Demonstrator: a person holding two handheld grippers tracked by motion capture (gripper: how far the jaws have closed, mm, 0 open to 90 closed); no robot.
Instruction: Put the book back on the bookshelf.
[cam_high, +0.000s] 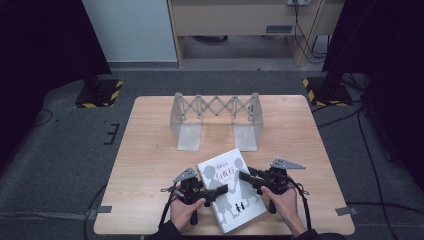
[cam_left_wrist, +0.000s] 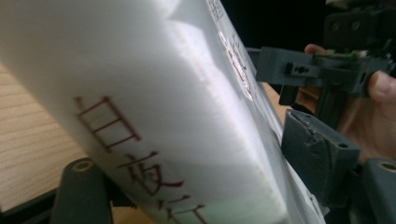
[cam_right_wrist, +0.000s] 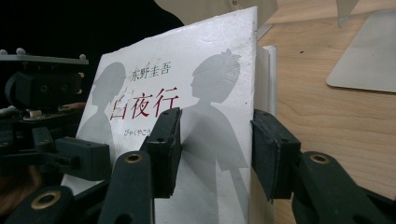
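Your left gripper (cam_high: 216, 192) is clamped on the white book's (cam_high: 227, 175) spine side near the table's (cam_high: 150, 150) front edge (the right gripper (cam_high: 246, 178) straddles the opposite edge, contact unclear), so uneven lifting could twist it loose.

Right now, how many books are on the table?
1: a white book near the table's front edge, between the left claw and right claw. The metal rack behind holds none.

The wooden surface (cam_high: 150, 150) carried a metal folding rack (cam_high: 216, 117) standing at its far side, and a white book (cam_high: 231, 190) near its front edge.
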